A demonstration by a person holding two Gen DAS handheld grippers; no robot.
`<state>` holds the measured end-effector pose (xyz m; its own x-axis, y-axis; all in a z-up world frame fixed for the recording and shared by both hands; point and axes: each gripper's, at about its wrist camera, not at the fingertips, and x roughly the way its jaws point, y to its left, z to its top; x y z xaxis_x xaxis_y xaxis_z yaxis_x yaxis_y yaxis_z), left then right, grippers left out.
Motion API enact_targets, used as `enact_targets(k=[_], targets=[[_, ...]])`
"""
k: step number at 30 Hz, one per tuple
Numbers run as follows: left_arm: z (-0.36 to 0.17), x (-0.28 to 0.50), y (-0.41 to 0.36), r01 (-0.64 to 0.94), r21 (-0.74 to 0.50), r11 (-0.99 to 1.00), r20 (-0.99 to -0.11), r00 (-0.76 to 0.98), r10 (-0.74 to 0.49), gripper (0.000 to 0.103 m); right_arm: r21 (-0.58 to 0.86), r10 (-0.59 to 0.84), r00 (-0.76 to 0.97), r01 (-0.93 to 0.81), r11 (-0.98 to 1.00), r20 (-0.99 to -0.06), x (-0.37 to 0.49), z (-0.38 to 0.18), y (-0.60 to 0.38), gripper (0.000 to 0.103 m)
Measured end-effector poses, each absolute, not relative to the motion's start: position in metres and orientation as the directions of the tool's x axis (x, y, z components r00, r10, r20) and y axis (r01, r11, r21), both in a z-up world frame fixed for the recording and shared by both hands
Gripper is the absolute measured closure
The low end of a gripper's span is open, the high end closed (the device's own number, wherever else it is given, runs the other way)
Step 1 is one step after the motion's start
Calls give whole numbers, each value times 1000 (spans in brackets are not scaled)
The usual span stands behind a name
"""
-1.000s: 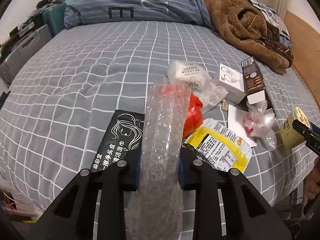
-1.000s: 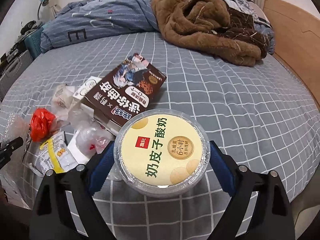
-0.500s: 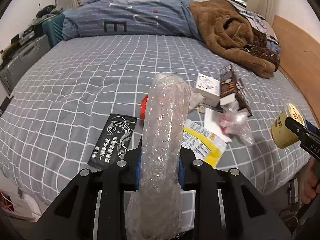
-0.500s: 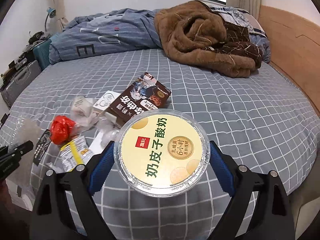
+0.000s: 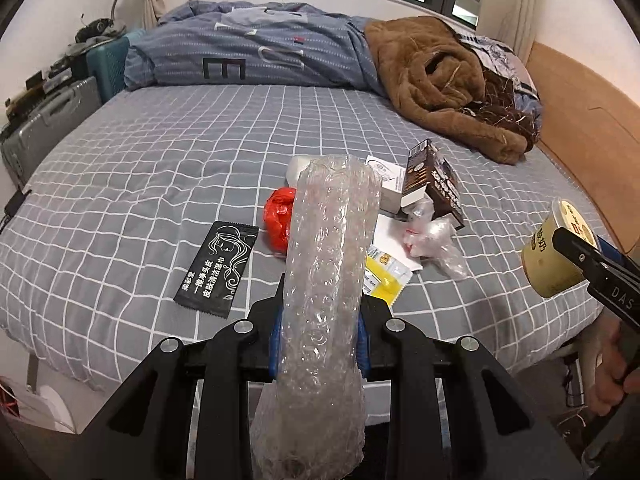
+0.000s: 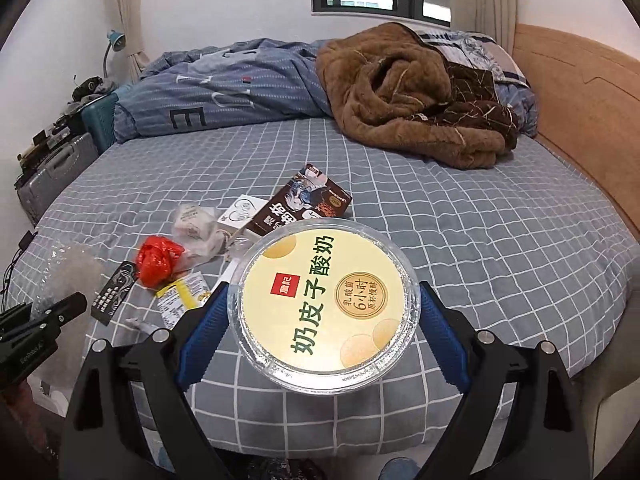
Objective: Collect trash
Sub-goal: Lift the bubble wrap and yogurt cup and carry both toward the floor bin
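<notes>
carrying both catches off the bed is the step in hand, as i judge it. the left gripper [image 5: 320, 332] is closed most of the way onto a roll of bubble wrap [image 5: 326, 280], its blue pads pressed into the soft sides, the roll standing up out of the jaws. the right gripper [image 6: 322, 320] is spread wide and clamped across a yogurt cup [image 6: 324, 308], lid facing the camera, held off the bed [image 6: 500, 240] just past its near edge.

the rest of the trash lies in a cluster toward the near edge of the bed: a black sachet [image 5: 218, 268], a red plastic bag [image 5: 279, 216], a yellow packet [image 5: 384, 276], a crumpled clear wrapper [image 5: 434, 240], a brown carton [image 5: 434, 184] and a small white box [image 5: 388, 184].

to do it well, keep steady squeeze on the wrap, since it compresses and could slide, and hold the cup level so it does not slip between the pads. no bin shows in either view.
</notes>
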<state>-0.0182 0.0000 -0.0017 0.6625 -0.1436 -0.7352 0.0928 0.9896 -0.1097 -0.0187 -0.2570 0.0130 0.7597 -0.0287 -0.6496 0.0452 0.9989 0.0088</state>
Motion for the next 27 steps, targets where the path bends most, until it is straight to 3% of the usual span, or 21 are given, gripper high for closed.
enact_targets(k=[27], targets=[[-13,-97,-6,95,-134,986,-747,644,-164,77,0,13,754,-17,1000,-657,-95,9,-237,17]])
